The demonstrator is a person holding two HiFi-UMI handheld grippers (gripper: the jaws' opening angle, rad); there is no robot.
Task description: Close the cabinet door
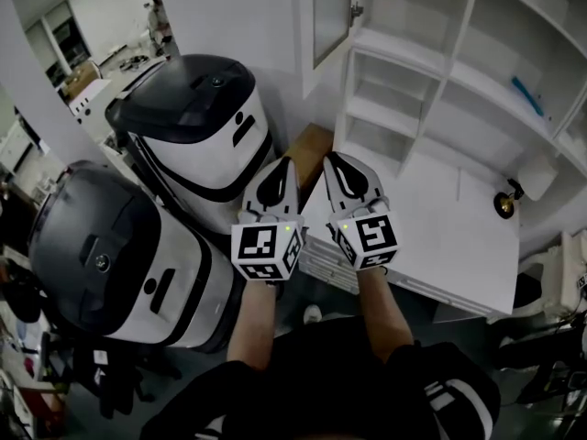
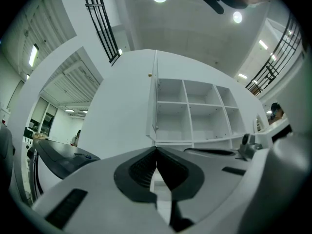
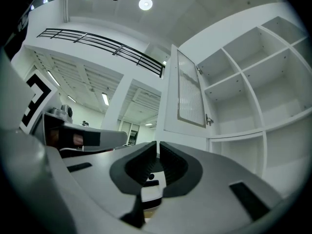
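Cabinet door (image 1: 330,16) ajar, top cut off; left hand-held gripper (image 1: 285,163), right hand-held gripper (image 1: 328,159) both pressed together, empty.

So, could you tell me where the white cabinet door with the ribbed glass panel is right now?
The white glass-panelled door stands open at the head view's top centre, at the left edge of the white shelf unit.

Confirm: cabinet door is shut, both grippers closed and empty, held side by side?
Not quite. The cabinet door is open, swung out from the shelves, as the right gripper view shows. The rest is right: the left gripper and right gripper are closed and empty, held side by side.
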